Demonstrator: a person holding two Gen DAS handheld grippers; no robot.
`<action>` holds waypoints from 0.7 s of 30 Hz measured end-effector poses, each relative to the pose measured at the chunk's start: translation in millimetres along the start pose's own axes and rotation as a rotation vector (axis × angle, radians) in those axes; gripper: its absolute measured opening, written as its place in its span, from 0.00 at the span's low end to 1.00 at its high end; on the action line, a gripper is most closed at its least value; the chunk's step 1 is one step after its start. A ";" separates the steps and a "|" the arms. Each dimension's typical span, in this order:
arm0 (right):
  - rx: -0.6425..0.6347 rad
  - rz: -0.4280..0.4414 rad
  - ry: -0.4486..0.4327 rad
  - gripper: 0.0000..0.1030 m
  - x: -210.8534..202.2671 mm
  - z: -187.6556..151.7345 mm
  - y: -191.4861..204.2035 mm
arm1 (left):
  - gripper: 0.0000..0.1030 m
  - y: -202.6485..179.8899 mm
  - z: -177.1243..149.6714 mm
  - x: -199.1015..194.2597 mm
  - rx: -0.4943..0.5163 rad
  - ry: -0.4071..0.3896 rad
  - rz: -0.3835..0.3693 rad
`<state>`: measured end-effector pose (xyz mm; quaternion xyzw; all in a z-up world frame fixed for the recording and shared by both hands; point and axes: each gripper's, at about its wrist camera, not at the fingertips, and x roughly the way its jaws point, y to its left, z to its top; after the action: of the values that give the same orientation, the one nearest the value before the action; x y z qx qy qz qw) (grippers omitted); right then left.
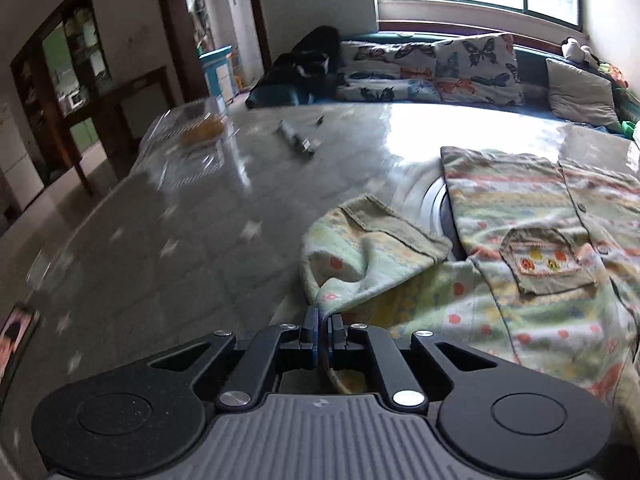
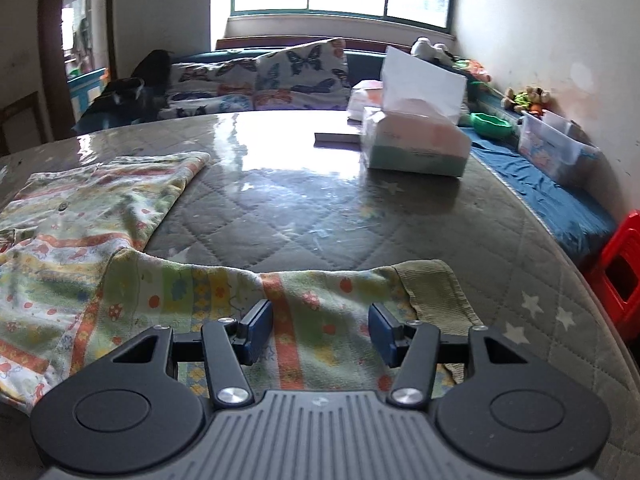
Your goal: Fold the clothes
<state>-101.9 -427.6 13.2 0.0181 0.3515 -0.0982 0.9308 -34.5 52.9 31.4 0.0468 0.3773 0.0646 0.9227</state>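
One patterned shirt (image 1: 532,240) on table (image 1: 180,240) | left claw (image 1: 322,326) clenched on its sleeve | right claw (image 2: 320,330) released above other sleeve

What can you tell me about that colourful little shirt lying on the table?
The shirt looks like soft, fleecy cotton, pale green and cream with orange, yellow and blue bands of small printed figures. It has olive ribbed cuffs, a buttoned front and a patch pocket with round motifs. It lies spread front-up on the glossy quilted table, both sleeves out to the sides. The left gripper is shut on the edge of one sleeve, lifting it slightly; the right gripper is open above the other sleeve.
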 end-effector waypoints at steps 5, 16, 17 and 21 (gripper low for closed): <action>-0.022 0.014 0.002 0.53 0.2 2.7 4.6 | 0.46 8.0 -13.7 -8.0 0.003 0.004 0.049; -0.002 0.021 0.009 0.57 0.3 2.7 1.6 | 0.78 -5.4 -6.8 -32.1 0.121 -0.112 0.133; -0.001 0.021 0.009 0.57 0.3 2.7 1.5 | 0.80 -9.9 -4.2 -32.2 0.145 -0.129 0.130; 0.009 0.024 0.009 0.58 0.7 2.7 0.4 | 0.82 -36.9 -3.5 -24.6 0.299 -0.168 0.126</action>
<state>-99.5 -427.6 14.7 0.0272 0.3548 -0.0884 0.9304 -51.3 12.8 41.0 0.2123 0.3008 0.0613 0.9277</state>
